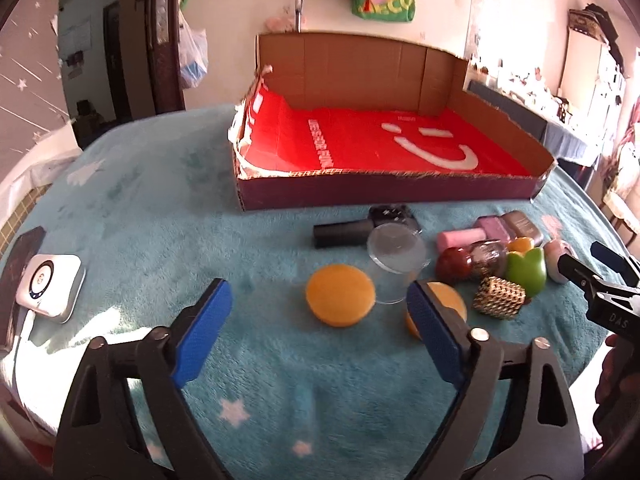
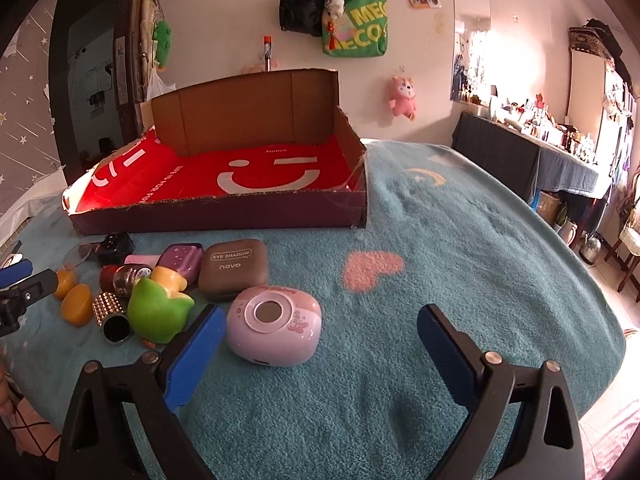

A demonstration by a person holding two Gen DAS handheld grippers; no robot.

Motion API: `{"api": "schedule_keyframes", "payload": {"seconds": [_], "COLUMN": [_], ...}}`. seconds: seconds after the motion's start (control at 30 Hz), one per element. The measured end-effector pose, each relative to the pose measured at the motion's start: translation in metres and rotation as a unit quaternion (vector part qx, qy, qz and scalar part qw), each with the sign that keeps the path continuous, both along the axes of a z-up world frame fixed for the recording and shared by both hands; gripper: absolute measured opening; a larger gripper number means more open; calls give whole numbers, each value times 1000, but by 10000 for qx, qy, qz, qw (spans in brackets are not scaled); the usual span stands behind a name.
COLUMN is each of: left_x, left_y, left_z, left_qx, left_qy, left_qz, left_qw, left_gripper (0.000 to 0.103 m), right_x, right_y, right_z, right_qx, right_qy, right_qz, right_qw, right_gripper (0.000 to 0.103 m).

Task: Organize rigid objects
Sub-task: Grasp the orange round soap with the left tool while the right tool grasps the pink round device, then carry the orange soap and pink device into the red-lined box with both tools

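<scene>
Teal fleece blanket [image 2: 460, 248] covered our bench; both grippers, left [image 1: 320, 316] and right [image 2: 320, 344], were spread wide, holding nothing. Pink oval case [image 2: 274, 330] lay flat beside the clutter, long axis crosswise, before the red-lined box [image 2: 224, 210].

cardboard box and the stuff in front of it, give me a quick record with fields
box: cardboard box, open top, red smiley liner, nothing inside
surface: teal blanket
nearest right hand-held gripper: pink case, between its open fingers, not gripped
nearest left hand-held gripper: orange disc, ahead of its open fingers
cluster: green tulip piece, brown eye shadow case, gold studded cylinder
packed so far: none
</scene>
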State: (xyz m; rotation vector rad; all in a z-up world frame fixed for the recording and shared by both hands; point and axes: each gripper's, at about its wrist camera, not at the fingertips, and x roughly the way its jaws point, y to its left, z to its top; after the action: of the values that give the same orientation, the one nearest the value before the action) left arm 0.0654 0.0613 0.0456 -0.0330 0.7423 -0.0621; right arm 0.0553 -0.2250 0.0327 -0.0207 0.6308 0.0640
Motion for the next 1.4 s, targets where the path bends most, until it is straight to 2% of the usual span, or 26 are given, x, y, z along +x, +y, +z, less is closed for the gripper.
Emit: {"api": "schedule_keyframes", "payload": {"seconds": [0.17, 0.27, 0.4, 0.43, 0.47, 0.5, 0.67, 0.87, 1.13, 1.4], "left_x": [14, 18, 23, 23, 23, 23, 22, 21, 20, 36], "left_y": [6, 6, 3, 2, 2, 3, 7, 6, 4, 3], "left_z": [-11, -10, -9, -9, -9, -9, 1, 11, 23, 67], "left_qx": [-78, -70, -95, -86, -83, -104, -262, -315, -318, -320], "left_qy": [432, 492, 506, 490, 464, 465, 355, 243, 131, -327], "left_qz": [-182, -302, -581, -589, -583, -575, -500, -499, -503, -713], "left_qw": [9989, 9983, 9970, 9970, 9972, 9972, 9978, 9980, 9981, 9964], "left_gripper": [72, 65, 36, 36, 36, 36, 36, 36, 36, 36], "right_x": [8, 12, 14, 14, 12, 12, 11, 12, 15, 30], "right_y": [5, 6, 11, 12, 13, 14, 10, 4, -5, 0], "right_z": [-6, -9, -14, -14, -14, -14, -6, 16, 20, 62], "right_qx": [57, 106, 136, 128, 140, 152, 266, 117, 256, 35], "right_qy": [224, 331, 390, 362, 318, 300, 257, -9, 5, -539], "right_qz": [72, 102, 215, 246, 315, 360, 379, 336, 360, 560], "right_qw": [9997, 9993, 9989, 9990, 9989, 9988, 9986, 9994, 9990, 9970], "right_gripper": [96, 90, 77, 74, 64, 58, 58, 58, 58, 58]}}
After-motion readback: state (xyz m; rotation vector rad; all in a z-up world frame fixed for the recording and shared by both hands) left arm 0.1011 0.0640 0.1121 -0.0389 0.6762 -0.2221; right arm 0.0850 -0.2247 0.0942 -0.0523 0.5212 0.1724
